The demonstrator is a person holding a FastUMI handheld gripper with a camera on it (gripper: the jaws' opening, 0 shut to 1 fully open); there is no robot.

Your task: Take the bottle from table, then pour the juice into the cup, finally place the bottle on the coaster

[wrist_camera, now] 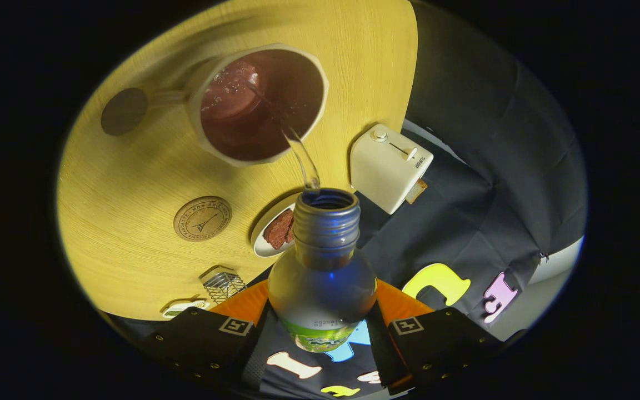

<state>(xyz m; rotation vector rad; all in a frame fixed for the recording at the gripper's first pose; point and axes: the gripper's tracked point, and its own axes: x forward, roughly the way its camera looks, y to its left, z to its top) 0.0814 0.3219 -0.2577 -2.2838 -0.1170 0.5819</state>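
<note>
Bottle [323, 266] clamped between both fingers of gripper [323, 328], tipped mouth-forward, thin stream running into cup [259, 103] just beyond, already holding dark juice; take done, pour under way, placement on round coaster [202, 218] left of bottle outstanding.

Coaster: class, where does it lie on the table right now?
In the gripper view the coaster lies bare on the table, between the cup and the wire rack, beside the plate.
</note>
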